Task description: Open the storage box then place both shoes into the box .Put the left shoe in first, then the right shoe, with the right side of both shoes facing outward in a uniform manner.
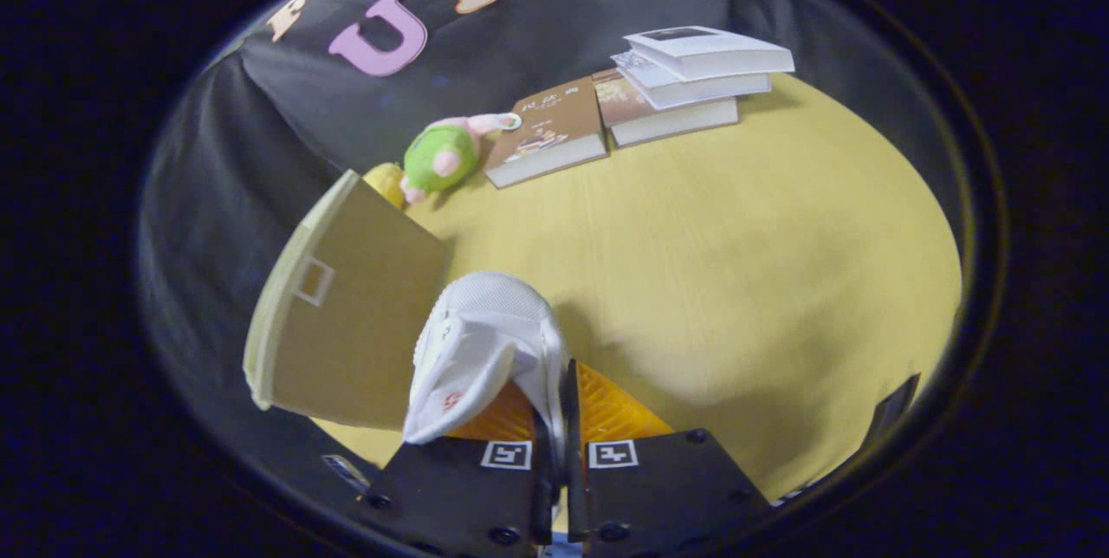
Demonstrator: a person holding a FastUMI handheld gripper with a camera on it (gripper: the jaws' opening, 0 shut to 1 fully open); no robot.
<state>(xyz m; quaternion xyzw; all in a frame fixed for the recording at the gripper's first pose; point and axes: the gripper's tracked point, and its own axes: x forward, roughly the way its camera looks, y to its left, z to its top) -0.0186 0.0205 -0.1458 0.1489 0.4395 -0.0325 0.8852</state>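
Gripper [554, 419] clamped on white mesh shoe [485, 341], collar wall pinched between both fingers. Beside flat cardboard box lid [346, 315], above yellow wood-grain table [736, 281].

no text reads clearly: book [548, 135] cover print too small (gripper [554, 432] pinches the shoe [485, 341]).

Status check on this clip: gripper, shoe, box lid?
Gripper shut on white shoe, pinching its collar wall, shoe lifted over the table. Storage box lid stands open beside the shoe. Plush toy and books lie beyond, not in the way.
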